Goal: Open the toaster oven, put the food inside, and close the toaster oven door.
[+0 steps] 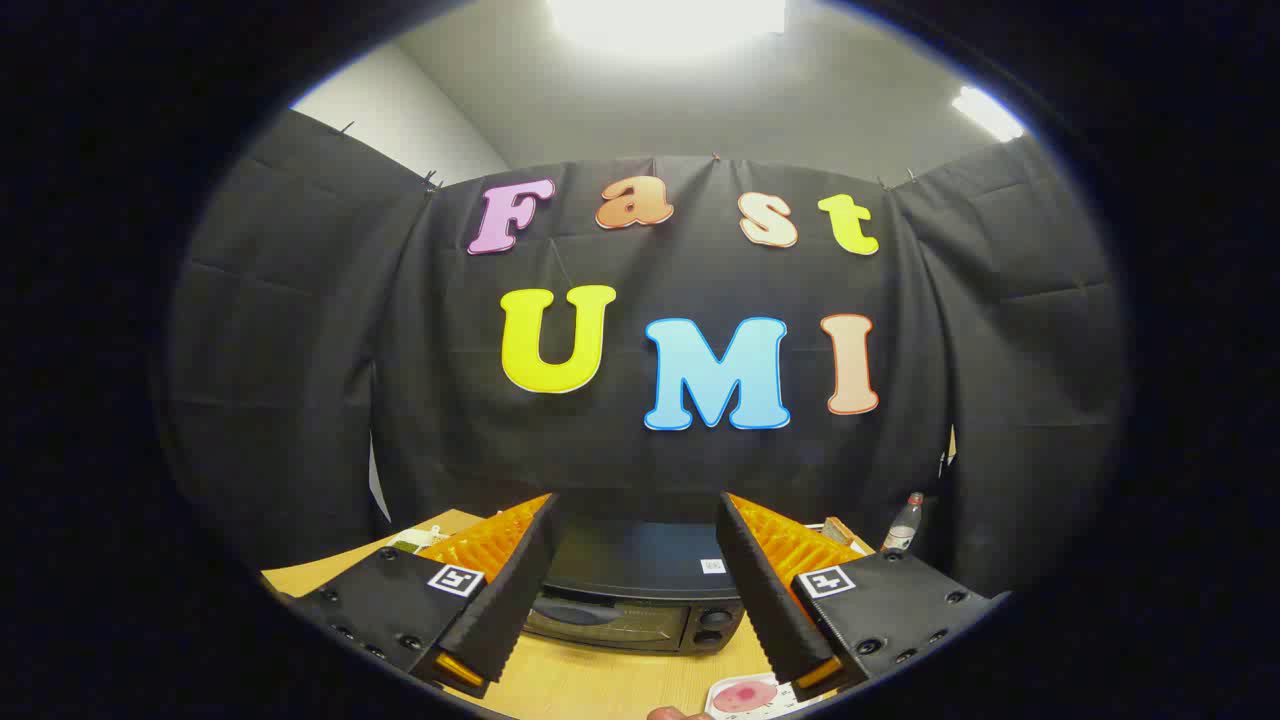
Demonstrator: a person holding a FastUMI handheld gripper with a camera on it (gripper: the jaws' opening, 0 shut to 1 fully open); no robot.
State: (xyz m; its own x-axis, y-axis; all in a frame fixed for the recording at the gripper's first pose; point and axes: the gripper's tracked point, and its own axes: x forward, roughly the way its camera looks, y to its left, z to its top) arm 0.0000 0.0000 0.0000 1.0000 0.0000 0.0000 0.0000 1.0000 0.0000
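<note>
A black toaster oven (632, 590) stands on the wooden table (590, 685), just ahead of my fingers and framed between them. Its glass door looks closed, with two knobs (715, 627) on its right side. My gripper (635, 530) is held above and in front of the oven, open, with nothing between the fingers. A white plate (748, 697) with a reddish piece of food lies on the table below the right finger, close to me. A bit of a hand (672, 713) shows beside that plate.
A small bottle with a red cap (903, 524) stands at the back right, beyond the right finger. A brownish object (838, 529) lies near it. A pale item (412, 540) sits at the back left of the table.
</note>
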